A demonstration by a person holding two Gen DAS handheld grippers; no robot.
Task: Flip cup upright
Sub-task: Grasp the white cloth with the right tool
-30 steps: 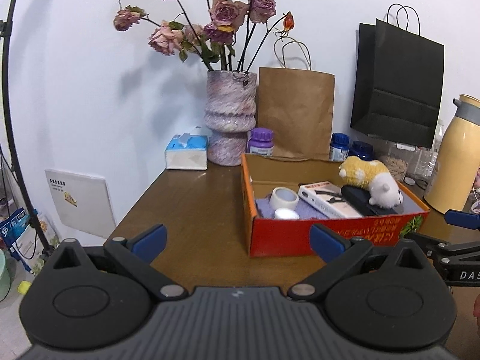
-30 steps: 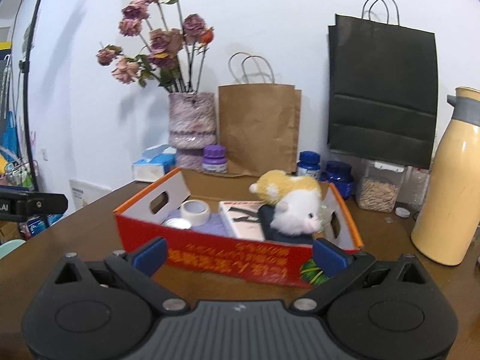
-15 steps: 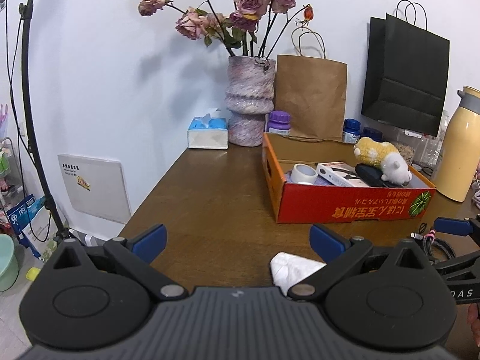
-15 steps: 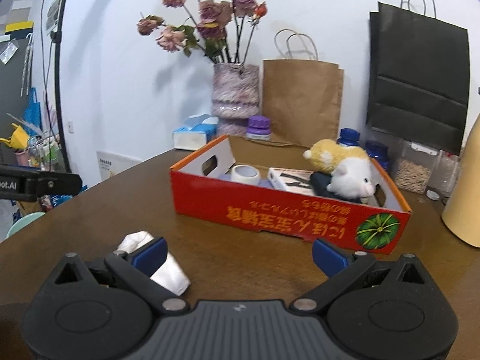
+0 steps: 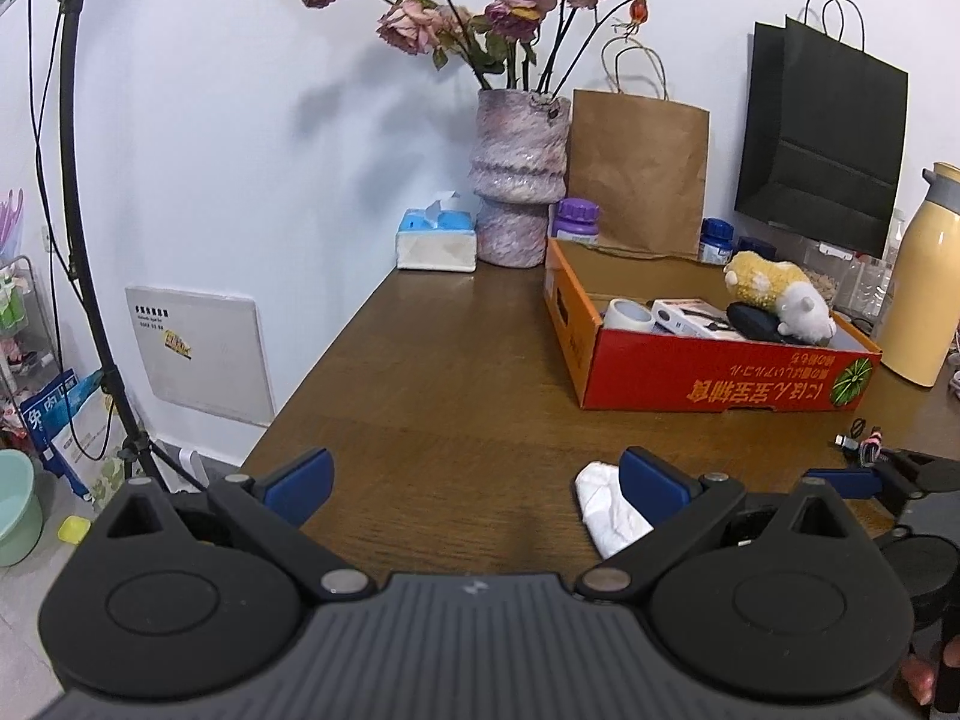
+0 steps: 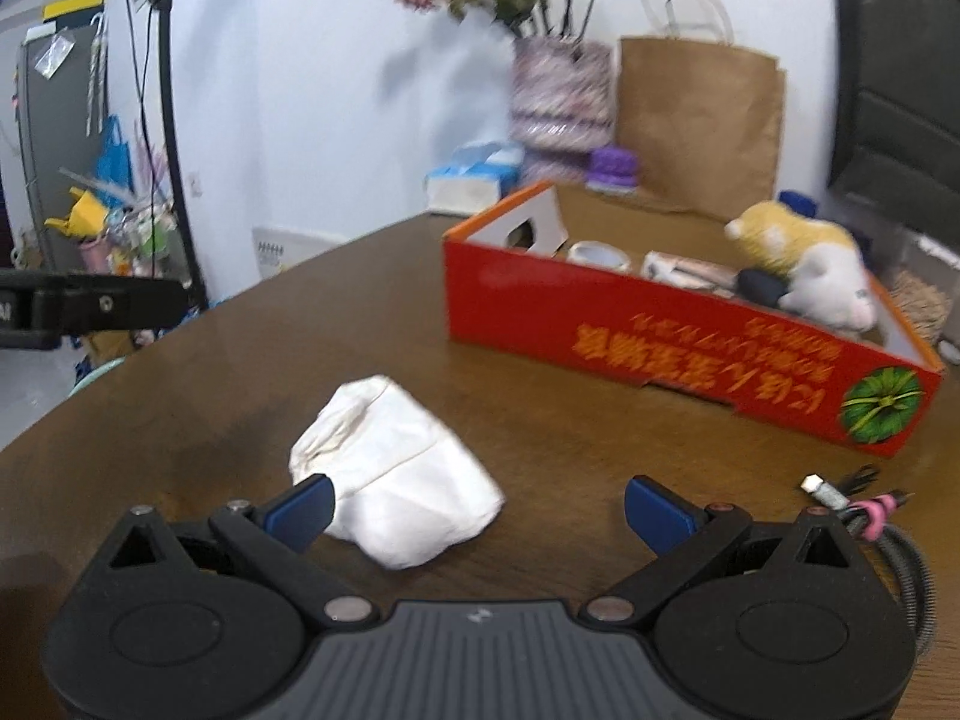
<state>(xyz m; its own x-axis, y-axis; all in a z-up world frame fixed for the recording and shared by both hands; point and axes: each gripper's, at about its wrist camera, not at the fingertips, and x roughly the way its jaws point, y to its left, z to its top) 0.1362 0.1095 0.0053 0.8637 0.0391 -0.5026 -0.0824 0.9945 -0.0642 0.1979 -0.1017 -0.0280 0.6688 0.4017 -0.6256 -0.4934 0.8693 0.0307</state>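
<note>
A white, crumpled paper cup lies on its side on the brown table, near the front edge. In the right wrist view it rests just ahead of my right gripper, close to the left fingertip, and the jaws stand wide apart with nothing between them. The left wrist view shows the same cup partly hidden behind the right finger of my left gripper, which is open and holds nothing. Whether the cup's mouth faces me cannot be told.
A red cardboard box holding a tape roll and a plush toy stands behind the cup. A vase, tissue box, paper bags and a yellow thermos line the back. A cable lies right of the cup.
Both grippers have drawn back from the red box toward the table's near edge. The white cup has come into view and now lies just ahead of the right gripper.
</note>
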